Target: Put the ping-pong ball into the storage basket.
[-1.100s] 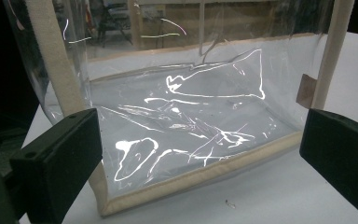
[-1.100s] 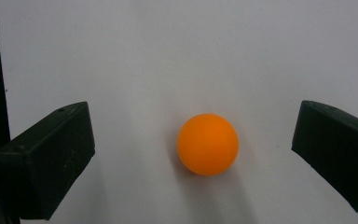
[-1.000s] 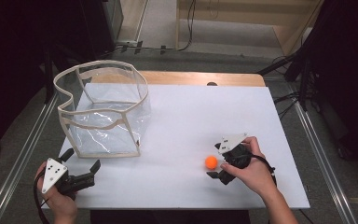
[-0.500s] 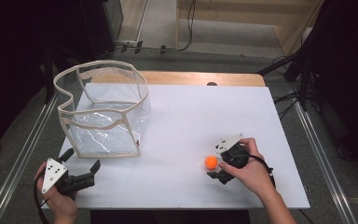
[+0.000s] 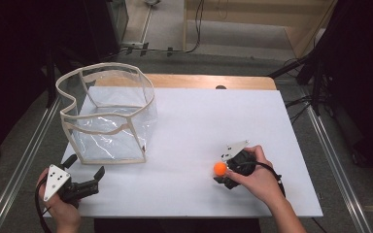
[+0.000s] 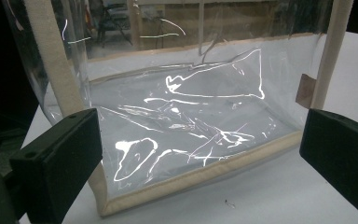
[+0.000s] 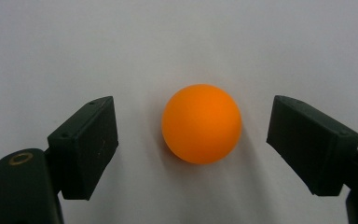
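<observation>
High view: an orange ball point(image 5: 219, 168) lies on the white table point(image 5: 204, 131) at lower right of centre, touching the tip of the right gripper point(image 5: 223, 171), which a hand point(image 5: 257, 175) reaching in from the bottom edge holds low and nearly flat, pointed toward the left of the frame; the ball looks set for a pickup. At the upper left stands a clear plastic bin point(image 5: 108, 116) with cream trim, its mouth open upward, a likely place for the ball to go. At the lower left corner the left gripper point(image 5: 85, 171) rests near the table's edge, jaws spread and aimed at the bin's near wall, apparently waiting. Left gripper view: the two black jaws stand wide at the lower left and right edges with nothing between them; the bin's crinkled clear wall and cream bottom seam point(image 6: 200, 175) sit just beyond, not touched. Right gripper view: the ball point(image 7: 201, 123) sits at centre frame on the white surface, squarely between the jaws. They have just been closing on it, yet a strip of table shows on either side, so the pads have not yet pinched it.
</observation>
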The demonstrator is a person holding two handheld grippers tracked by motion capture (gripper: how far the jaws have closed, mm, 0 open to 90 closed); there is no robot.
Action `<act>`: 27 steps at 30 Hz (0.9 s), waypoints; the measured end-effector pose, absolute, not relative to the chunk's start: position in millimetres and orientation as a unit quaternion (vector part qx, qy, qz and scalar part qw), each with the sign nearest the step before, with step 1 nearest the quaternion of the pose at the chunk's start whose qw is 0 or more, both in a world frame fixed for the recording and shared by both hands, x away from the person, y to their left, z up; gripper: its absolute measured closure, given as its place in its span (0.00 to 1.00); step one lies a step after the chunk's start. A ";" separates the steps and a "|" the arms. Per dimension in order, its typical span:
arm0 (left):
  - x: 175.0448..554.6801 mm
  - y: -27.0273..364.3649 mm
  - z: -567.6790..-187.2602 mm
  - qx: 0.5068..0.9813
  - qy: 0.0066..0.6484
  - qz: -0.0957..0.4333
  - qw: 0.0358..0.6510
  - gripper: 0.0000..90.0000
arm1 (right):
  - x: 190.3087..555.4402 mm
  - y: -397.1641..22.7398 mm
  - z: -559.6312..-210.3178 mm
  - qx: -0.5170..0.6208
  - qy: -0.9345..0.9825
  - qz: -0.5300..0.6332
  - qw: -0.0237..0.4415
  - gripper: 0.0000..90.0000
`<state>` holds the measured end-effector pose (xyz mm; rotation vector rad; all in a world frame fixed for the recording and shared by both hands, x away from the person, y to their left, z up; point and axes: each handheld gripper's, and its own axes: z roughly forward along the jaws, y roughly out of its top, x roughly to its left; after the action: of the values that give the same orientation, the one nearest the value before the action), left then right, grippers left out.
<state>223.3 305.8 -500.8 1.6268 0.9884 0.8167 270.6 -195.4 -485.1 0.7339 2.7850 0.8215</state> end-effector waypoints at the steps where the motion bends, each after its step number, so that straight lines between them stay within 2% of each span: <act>1: 223.3 305.8 -500.8 0.676 0.410 0.339 0.510 0.00 | 270.6 -195.4 -485.1 0.244 0.927 0.274 0.073 0.16; 3: 223.3 305.8 -500.8 0.676 0.410 0.339 0.510 0.00 | 271.0 -194.8 -485.7 0.241 0.928 0.274 0.072 0.16; 4: 223.3 305.8 -500.8 0.676 0.410 0.339 0.510 0.00 | 271.0 -194.7 -486.0 0.241 0.928 0.274 0.072 0.21; 5: 223.3 305.8 -500.8 0.676 0.410 0.339 0.510 0.00 | 271.0 -194.7 -486.0 0.241 0.928 0.274 0.072 0.21; 6: 223.3 305.9 -500.8 0.676 0.410 0.339 0.509 0.00 | 270.8 -195.0 -486.0 0.242 0.928 0.274 0.072 0.27; 9: 223.2 305.7 -500.8 0.676 0.410 0.339 0.510 0.00 | 270.6 -195.5 -486.1 0.246 0.927 0.272 0.074 0.30; 10: 223.2 305.8 -500.8 0.676 0.410 0.340 0.509 0.00 | 270.7 -196.1 -486.3 0.248 0.927 0.273 0.073 0.35; 12: 223.2 305.8 -500.8 0.676 0.410 0.339 0.509 0.00 | 271.0 -196.3 -487.0 0.247 0.927 0.274 0.071 0.38; 24: 223.1 305.7 -500.9 0.675 0.410 0.340 0.510 0.00 | 272.4 -193.1 -493.0 0.250 0.928 0.268 0.073 0.43; 27: 223.1 305.7 -500.8 0.676 0.410 0.340 0.509 0.00 | 272.5 -191.8 -494.4 0.257 0.926 0.265 0.074 0.48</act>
<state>223.1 305.7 -500.8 1.6282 0.9873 0.8182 272.5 -191.8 -494.4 0.7716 2.7813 0.7962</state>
